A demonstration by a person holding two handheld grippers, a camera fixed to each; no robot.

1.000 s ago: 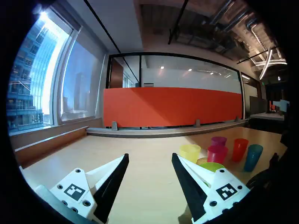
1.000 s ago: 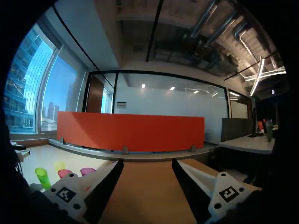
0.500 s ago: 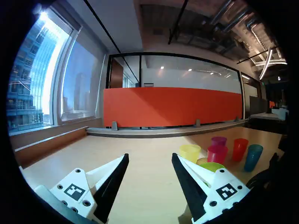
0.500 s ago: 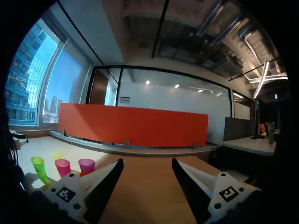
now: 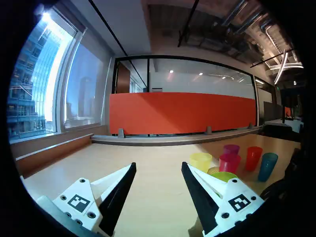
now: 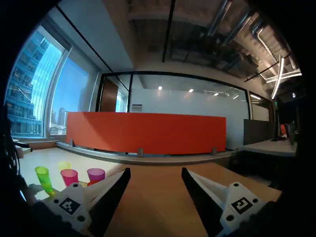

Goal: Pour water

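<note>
Left hand-held gripper [image 5: 158, 164] sits low and level over the tabletop [image 5: 150, 156], fingers spread wide, nothing in them. Cups [image 5: 229, 162] cluster just off its right finger. Right hand-held gripper [image 6: 155, 170] is wide open and empty too, with the cups [image 6: 69, 177] off to its left.

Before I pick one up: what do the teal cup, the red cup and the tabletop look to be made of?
Teal cup and red cup: probably tinted translucent plastic, smooth and slightly glossy; light glows through their thin walls. Tabletop: pale wood or wood-look laminate, satin finish with soft sheen; I cannot tell which.
</note>
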